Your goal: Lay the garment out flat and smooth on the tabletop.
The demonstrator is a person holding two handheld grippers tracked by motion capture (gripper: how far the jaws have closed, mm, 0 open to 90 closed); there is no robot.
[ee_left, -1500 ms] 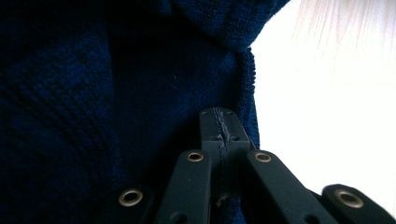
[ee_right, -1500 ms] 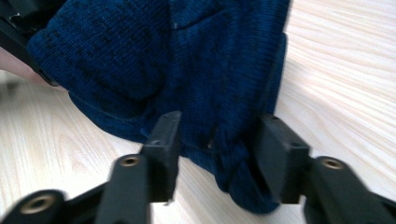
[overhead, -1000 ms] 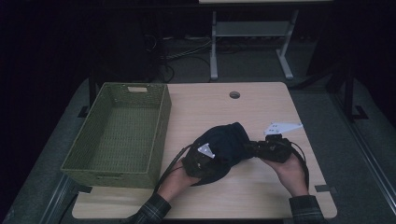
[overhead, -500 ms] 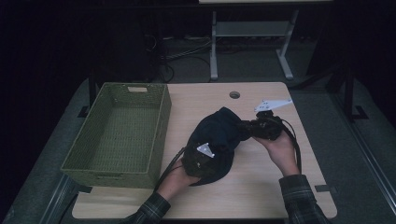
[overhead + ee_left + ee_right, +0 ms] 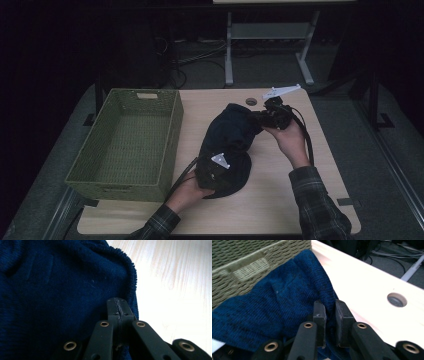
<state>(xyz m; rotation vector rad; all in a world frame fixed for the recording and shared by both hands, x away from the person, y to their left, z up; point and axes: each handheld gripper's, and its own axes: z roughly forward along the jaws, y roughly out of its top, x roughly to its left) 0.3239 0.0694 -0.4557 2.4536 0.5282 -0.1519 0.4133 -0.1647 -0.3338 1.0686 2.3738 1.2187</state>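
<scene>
Right gripper (image 5: pixel 264 118) farther back, clamping blue garment (image 5: pixel 227 145), stretched longer

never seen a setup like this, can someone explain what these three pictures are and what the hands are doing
A person at a wooden table holds a hand-held gripper in each hand. One picture comes from a camera above the table; the other two ride on the grippers and look along their black jaws. A green woven basket stands at the left. The left gripper is shut on the edge of a dark blue knitted garment. The right gripper pinches a fold at its other end, so the cloth hangs between both.
</scene>
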